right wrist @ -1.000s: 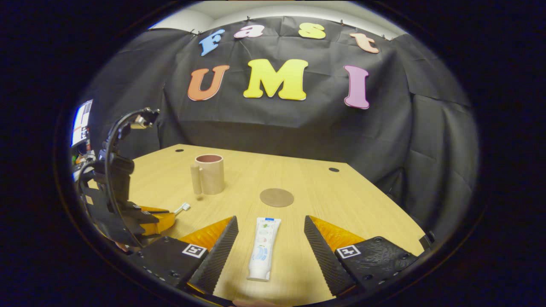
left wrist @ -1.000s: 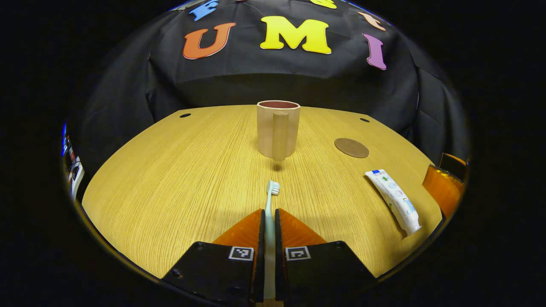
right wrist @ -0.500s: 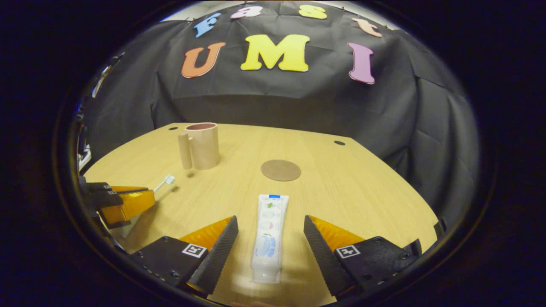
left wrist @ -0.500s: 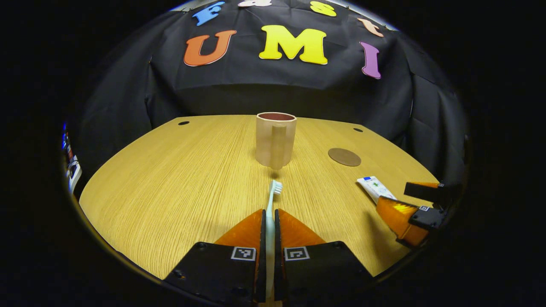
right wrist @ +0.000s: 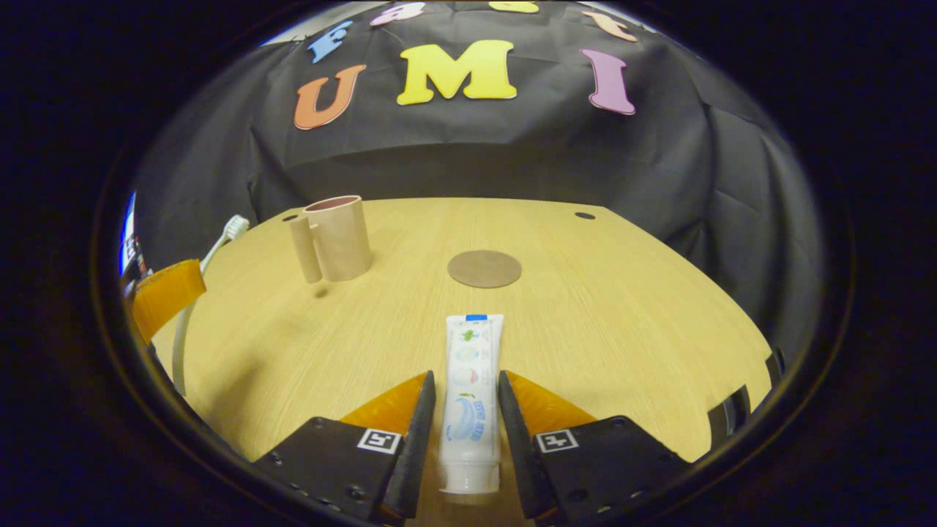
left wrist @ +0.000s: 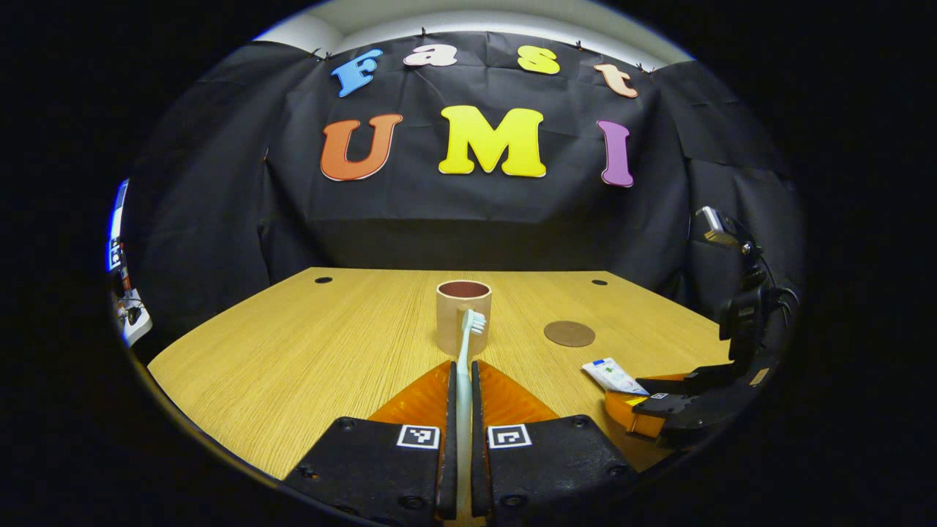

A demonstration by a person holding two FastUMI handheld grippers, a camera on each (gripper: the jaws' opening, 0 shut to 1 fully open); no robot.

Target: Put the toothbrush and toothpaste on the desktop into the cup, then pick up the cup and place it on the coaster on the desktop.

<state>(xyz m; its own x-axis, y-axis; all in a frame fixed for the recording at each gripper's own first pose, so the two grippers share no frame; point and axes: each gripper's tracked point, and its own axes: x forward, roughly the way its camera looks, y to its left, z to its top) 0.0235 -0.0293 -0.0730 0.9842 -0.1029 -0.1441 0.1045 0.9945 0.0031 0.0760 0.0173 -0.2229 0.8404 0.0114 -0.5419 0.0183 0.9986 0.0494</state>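
Note:
My left gripper [left wrist: 461, 364] is shut on the handle of a pale toothbrush [left wrist: 468, 329] and holds it off the table, bristle head pointing at the cup. The beige cup [left wrist: 463, 307] stands upright mid-table, its handle facing me. A round brown coaster [left wrist: 569, 334] lies to its right. In the right gripper view the white toothpaste tube [right wrist: 472, 351] lies flat on the table, and my right gripper [right wrist: 466, 375] has its fingers against both sides of it. The cup [right wrist: 337, 238] and the coaster [right wrist: 484, 268] lie beyond.
The wooden table [left wrist: 293, 351] has small dark holes near its far corners, and black cloth walls stand close behind. The right gripper [left wrist: 659, 406] sits low at the table's right front; the left gripper [right wrist: 167, 293] with the toothbrush [right wrist: 219, 238] hangs at the far left.
My left gripper has risen and tipped up with the toothbrush in it. My right gripper's fingers have gone from wide apart to closed on the toothpaste tube.

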